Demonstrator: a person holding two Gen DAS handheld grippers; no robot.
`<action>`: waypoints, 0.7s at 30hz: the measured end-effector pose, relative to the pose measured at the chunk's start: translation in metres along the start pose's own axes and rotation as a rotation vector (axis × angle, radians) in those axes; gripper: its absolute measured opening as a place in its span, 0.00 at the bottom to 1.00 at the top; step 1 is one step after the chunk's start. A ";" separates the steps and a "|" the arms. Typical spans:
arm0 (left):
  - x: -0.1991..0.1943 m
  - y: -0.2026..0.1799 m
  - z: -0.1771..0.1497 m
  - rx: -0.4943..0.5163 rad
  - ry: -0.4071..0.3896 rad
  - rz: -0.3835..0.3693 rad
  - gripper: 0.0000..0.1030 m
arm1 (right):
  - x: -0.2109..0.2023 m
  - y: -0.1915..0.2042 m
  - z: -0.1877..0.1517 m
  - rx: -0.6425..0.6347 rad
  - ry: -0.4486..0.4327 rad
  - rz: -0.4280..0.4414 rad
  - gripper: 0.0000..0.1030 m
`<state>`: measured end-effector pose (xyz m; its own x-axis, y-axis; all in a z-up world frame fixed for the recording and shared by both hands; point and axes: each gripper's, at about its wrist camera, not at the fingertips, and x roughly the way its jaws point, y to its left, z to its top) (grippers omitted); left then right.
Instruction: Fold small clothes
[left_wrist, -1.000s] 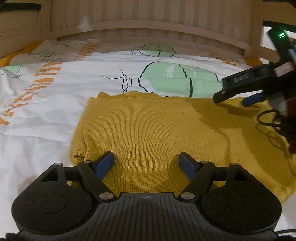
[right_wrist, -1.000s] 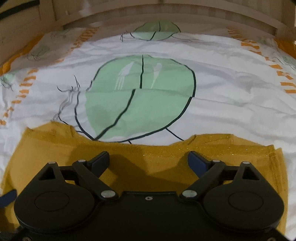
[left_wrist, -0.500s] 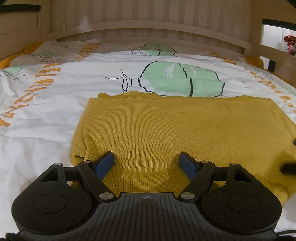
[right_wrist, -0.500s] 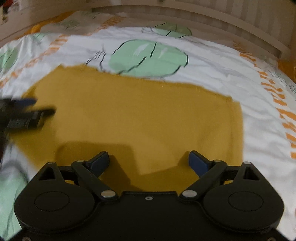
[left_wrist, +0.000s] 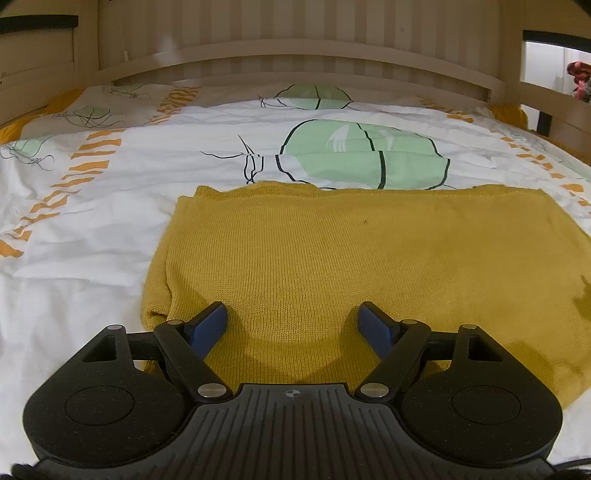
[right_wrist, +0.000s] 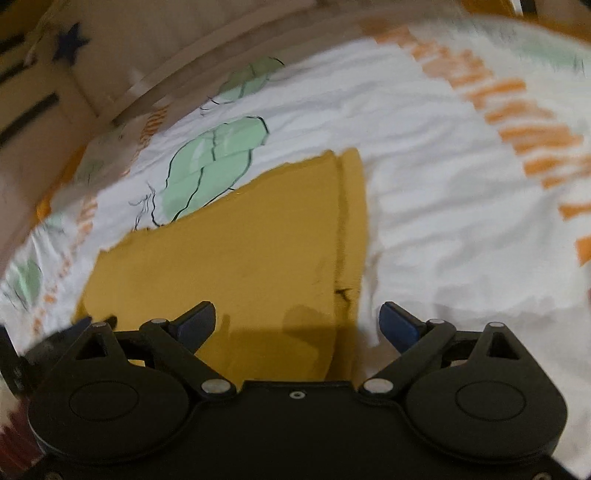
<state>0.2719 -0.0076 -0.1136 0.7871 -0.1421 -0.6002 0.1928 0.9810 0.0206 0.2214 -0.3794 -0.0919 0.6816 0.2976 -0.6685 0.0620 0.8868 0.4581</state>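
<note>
Left gripper (left_wrist: 293, 319) is spread wide and empty, low centre of its frame, over the near edge of the knit (left_wrist: 351, 266). Right gripper (right_wrist: 297, 321) is likewise released, straddling the knit's (right_wrist: 236, 251) right edge at lower centre. We find the knit lying flat on the sheet (left_wrist: 92, 229), mid-frame, apparently already doubled at its sides, though blur limits certainty. We judge a further fold pending: next, each gripper must pinch an edge.
</note>
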 end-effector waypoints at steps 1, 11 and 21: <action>0.000 0.000 0.000 0.001 0.001 0.001 0.76 | 0.005 -0.004 0.002 0.022 0.015 0.020 0.95; 0.001 -0.004 0.009 0.038 0.049 0.018 0.77 | 0.023 -0.036 0.008 0.192 -0.018 0.223 1.00; 0.007 -0.011 0.027 0.009 0.212 0.106 0.94 | 0.027 -0.048 0.016 0.312 -0.017 0.264 1.00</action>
<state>0.2915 -0.0232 -0.0964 0.6630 -0.0064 -0.7486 0.1217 0.9876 0.0993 0.2484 -0.4196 -0.1222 0.7157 0.4921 -0.4956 0.1001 0.6300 0.7701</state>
